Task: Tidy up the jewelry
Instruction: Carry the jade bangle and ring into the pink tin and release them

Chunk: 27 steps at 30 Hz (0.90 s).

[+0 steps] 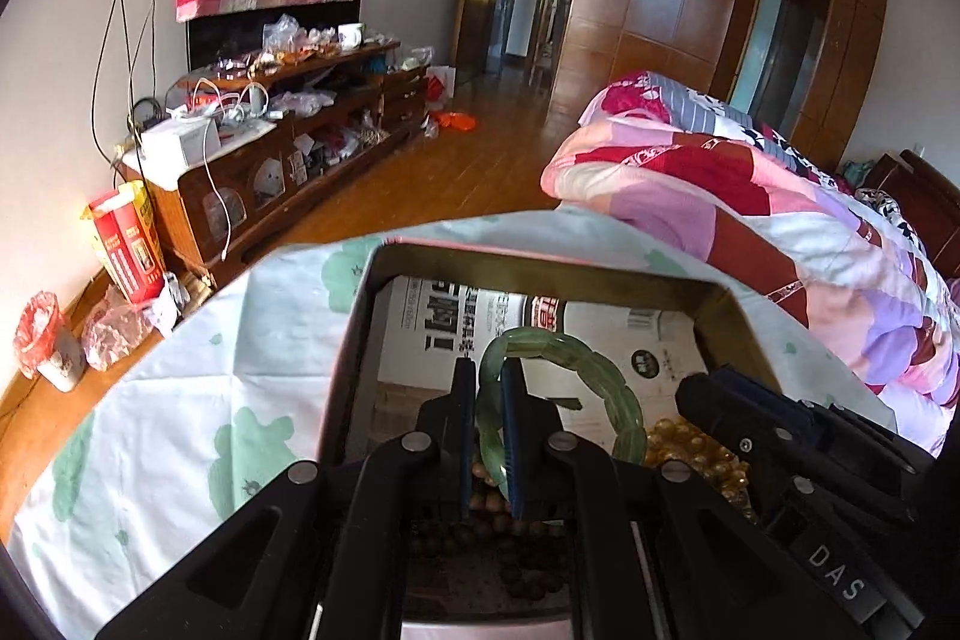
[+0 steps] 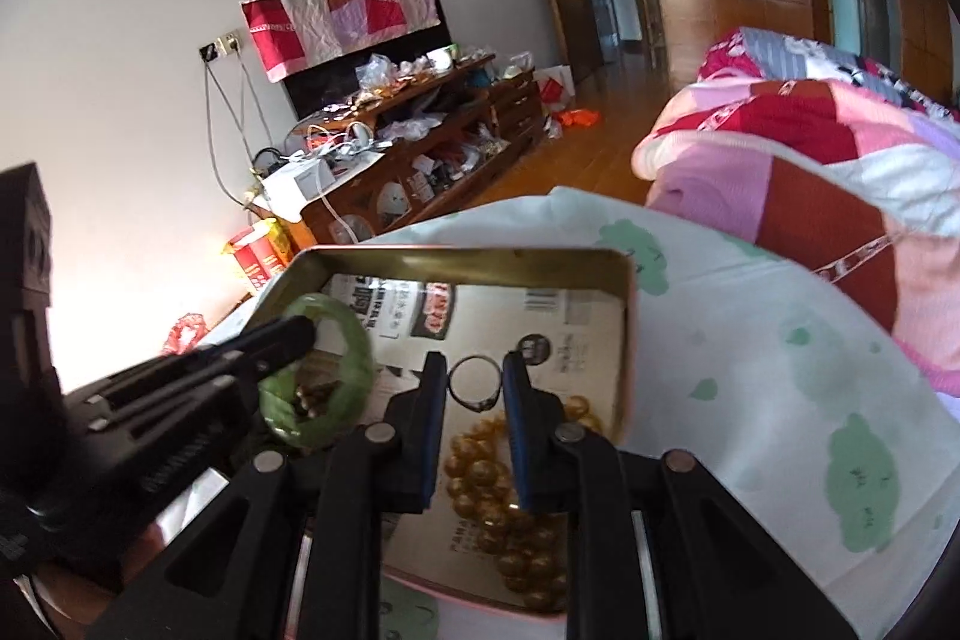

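Note:
A shallow metal tin (image 1: 714, 307) lies on a white cloth with green prints, also in the right wrist view (image 2: 624, 316). My left gripper (image 1: 491, 370) is shut on a green stone bracelet (image 1: 606, 370), which it holds over the tin; the bracelet also shows in the right wrist view (image 2: 351, 370). My right gripper (image 2: 474, 370) is part open, with a thin silver ring (image 2: 474, 385) between its fingers; I cannot tell if they touch it. Amber beads (image 2: 498, 490) lie in the tin below. Dark wooden beads (image 1: 510, 550) lie under my left gripper.
A folded pink and red quilt (image 1: 750, 220) lies on the bed to the right of the cloth (image 1: 180, 400). A cluttered wooden cabinet (image 1: 288, 142) stands along the left wall across a wooden floor. A red carton (image 1: 126, 238) and bags sit at the bed's left side.

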### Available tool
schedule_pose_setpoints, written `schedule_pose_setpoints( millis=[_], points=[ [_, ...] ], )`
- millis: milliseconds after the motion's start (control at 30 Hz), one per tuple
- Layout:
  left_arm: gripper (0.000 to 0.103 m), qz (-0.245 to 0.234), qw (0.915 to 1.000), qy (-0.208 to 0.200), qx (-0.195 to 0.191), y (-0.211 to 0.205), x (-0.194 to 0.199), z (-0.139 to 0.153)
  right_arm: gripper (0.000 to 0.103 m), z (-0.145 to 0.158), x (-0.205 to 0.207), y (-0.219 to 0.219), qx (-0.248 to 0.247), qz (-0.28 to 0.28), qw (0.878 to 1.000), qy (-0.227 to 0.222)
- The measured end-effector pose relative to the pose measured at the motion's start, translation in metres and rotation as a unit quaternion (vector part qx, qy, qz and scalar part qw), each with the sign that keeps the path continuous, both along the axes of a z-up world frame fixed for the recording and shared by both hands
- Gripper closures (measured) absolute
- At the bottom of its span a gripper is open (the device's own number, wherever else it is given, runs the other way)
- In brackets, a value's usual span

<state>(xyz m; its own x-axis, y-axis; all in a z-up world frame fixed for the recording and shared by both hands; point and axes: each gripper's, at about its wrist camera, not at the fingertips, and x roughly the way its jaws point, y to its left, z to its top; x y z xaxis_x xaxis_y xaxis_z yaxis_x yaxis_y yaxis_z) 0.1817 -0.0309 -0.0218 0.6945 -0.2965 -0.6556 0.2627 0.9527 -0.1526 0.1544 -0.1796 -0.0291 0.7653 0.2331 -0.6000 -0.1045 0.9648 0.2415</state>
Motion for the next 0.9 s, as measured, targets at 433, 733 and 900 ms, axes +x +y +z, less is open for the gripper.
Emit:
schedule_pose_setpoints(
  millis=[433, 733, 900],
  points=[
    [0.065, -0.001, 0.9988, -0.028, 0.039, -0.008, -0.008, 0.001, 0.057, 0.01, -0.023, -0.01, -0.003, -0.062, 0.996, -0.063],
    [0.063, 0.024, 0.9987, -0.042, 0.018, 0.015, -0.023, 0.02, 0.053, 0.015, -0.029, -0.031, 0.0, -0.117, 0.991, -0.059],
    [0.063, 0.041, 0.9983, -0.042, 0.0, 0.037, -0.047, 0.026, 0.053, 0.019, -0.044, -0.028, -0.006, -0.12, 0.991, -0.053]
  ],
)
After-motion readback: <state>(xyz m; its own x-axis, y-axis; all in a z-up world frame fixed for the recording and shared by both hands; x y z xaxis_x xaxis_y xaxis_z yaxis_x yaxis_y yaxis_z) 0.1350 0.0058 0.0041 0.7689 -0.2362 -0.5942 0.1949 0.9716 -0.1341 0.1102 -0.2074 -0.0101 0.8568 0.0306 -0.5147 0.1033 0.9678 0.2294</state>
